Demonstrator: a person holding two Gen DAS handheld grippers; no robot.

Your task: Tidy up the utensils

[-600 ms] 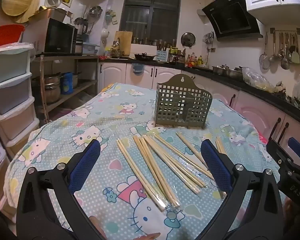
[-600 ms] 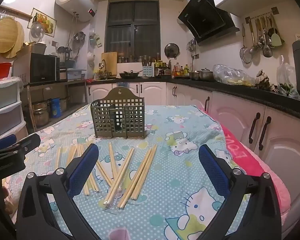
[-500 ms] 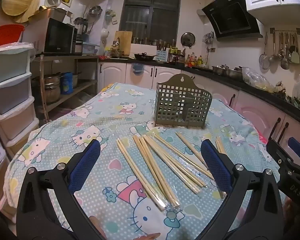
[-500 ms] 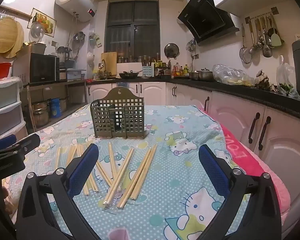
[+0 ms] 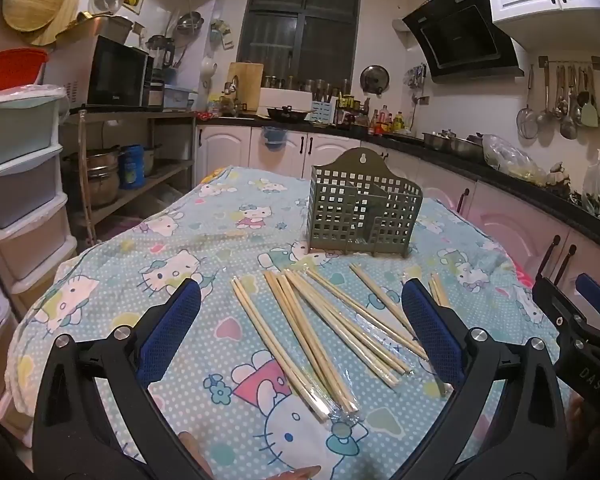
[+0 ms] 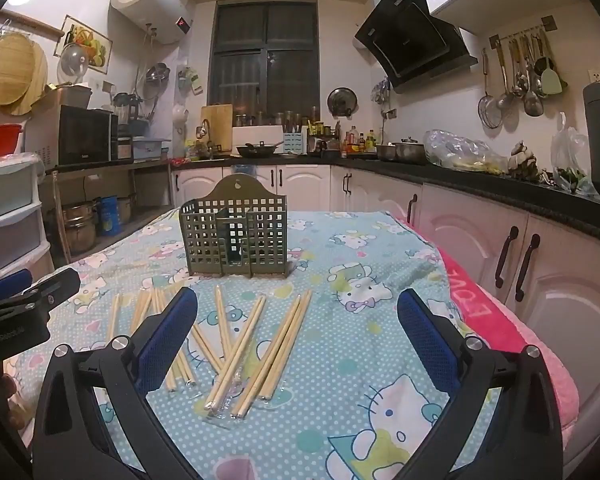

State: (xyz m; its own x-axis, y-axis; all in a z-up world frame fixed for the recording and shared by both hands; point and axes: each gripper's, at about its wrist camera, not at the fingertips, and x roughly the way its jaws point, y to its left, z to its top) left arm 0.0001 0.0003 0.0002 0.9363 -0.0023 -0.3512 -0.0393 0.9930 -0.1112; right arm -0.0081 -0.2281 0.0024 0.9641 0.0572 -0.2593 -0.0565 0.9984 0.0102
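Left edge of the left wrist view: a stack of plastic drawers (image 5: 18,184), then a metal shelf with a microwave (image 5: 118,74) on top. The table (image 5: 112,276) carries a blue cartoon-cat print cloth.

The left gripper (image 5: 300,332) hovers above the near part of the table, jaws spread wide, nothing between the blue pads (image 5: 170,336). Below and ahead of it lie the wooden chopsticks (image 5: 312,320), several pairs in clear wrappers (the plastic shows at the near ends), fanned out flat on the cloth with their far ends pointing toward the holder.

The green perforated utensil holder (image 5: 362,210) stands upright beyond the chopsticks, near but apart from them. No chopstick is seen inside it; a divider splits it into compartments.

The right gripper (image 6: 298,336) is held to the right of the left one, likewise wide open and empty. In its own view the chopsticks (image 6: 256,348) lie between and left of its fingers, and the holder (image 6: 236,236) stands behind them, centre-left.

Right of the table, a pink towel (image 6: 496,320) hangs over the edge, with white cabinets (image 6: 540,272) and a black countertop beyond.
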